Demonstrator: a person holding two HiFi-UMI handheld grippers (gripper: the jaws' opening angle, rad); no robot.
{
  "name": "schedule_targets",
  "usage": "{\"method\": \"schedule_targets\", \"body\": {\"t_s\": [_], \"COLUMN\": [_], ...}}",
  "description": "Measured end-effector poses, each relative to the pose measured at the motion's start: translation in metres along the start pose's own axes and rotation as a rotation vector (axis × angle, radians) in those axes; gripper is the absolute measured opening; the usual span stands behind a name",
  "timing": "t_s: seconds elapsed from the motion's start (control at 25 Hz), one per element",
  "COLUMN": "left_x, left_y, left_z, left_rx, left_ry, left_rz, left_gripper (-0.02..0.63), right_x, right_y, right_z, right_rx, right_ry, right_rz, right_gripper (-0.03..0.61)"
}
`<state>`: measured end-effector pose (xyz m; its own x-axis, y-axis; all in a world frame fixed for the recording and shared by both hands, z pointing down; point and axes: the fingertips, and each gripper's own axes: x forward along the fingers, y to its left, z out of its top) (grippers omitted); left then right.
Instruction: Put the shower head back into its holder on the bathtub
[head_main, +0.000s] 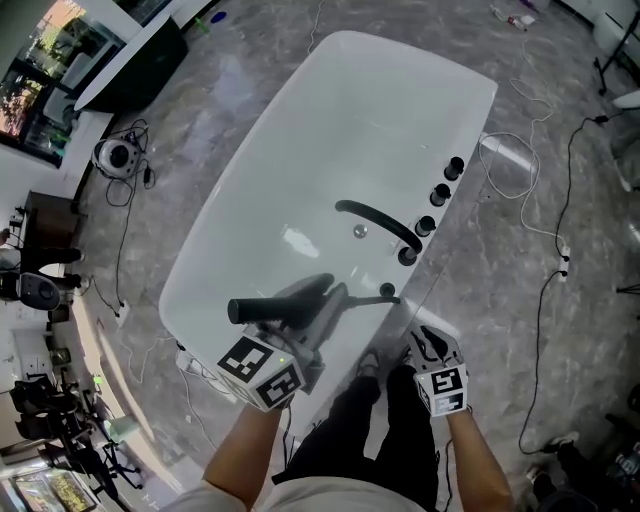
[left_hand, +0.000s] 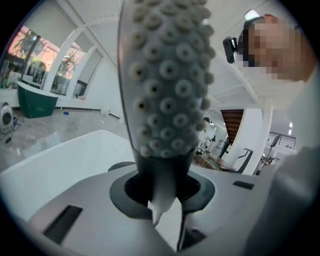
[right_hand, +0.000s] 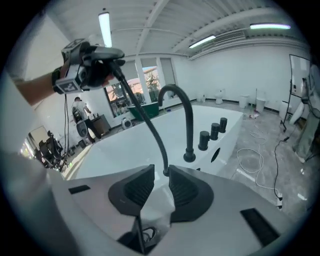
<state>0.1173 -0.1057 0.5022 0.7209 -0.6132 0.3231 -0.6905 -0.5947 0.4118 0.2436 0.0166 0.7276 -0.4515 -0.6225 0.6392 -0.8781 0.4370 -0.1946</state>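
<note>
The left gripper (head_main: 305, 315) is above the near end of the white bathtub (head_main: 330, 120), and its fingers (left_hand: 127, 192) are clenched on the shower head (head_main: 262, 306). In the left gripper view the narrow neck of the shower head (left_hand: 167, 75) sits between the two dark pads, and its face, covered with round rubber nozzles, rises in front of the camera. In the head view the black body of the shower head lies about level and points to the left, over the inside of the tub and away from the rim.

A thin dark hose (right_hand: 150, 125) goes down from the shower head to a small black fitting (head_main: 388, 291) on the rim of the tub, just beside the base of the curved black faucet spout (head_main: 380, 222). Three black knobs (head_main: 441, 194) stand in a row on the same rim behind the spout.

The right gripper (head_main: 428, 350) is at the near side of the tub, lower than the left one in the head view and apart from it. Its fingers (right_hand: 137, 187) are released, with only a narrow gap between the tips, and they grasp nothing; in the right gripper view the lower end of the hose shows through this gap, further away on the rim. A white cable (head_main: 520, 170) lies on the grey floor (head_main: 520, 300) beside the tub.
</note>
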Motion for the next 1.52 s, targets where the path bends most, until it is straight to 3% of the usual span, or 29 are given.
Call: {"method": "schedule_targets", "body": {"t_s": [0.16,0.48,0.8,1.0,1.16,1.52], "left_x": [0.014,0.034,0.01,0.027,0.042,0.087], "left_y": [-0.006,0.0,0.008,0.007,0.003,0.005], "left_z": [-0.01,-0.039,-0.002,-0.019,-0.028,-0.101], "left_rx": [0.127,0.21,0.352,0.366,0.485,0.365], "left_ry": [0.073,0.145,0.173,0.174,0.2,0.198], "left_rz": [0.032,0.096,0.203,0.171,0.212,0.107], "left_gripper": [0.095,0.095,0.095,0.095,0.095,0.095], "right_x": [-0.026,-0.041,-0.027,-0.021,-0.022,-0.03], "right_y": [-0.007,-0.018,-0.012,-0.004,-0.007,-0.02], "right_z": [0.02,0.046,0.047,0.049,0.041,0.03], "right_rx": [0.052,0.08,0.04,0.022,0.026,0.057], "right_ry": [-0.061,-0.134,-0.086,-0.077,-0.062,-0.074], "right_rz": [-0.006,-0.013,0.021,0.032,0.018,-0.011], "right_gripper": [0.089,0.09,0.091,0.09,0.089,0.089]}}
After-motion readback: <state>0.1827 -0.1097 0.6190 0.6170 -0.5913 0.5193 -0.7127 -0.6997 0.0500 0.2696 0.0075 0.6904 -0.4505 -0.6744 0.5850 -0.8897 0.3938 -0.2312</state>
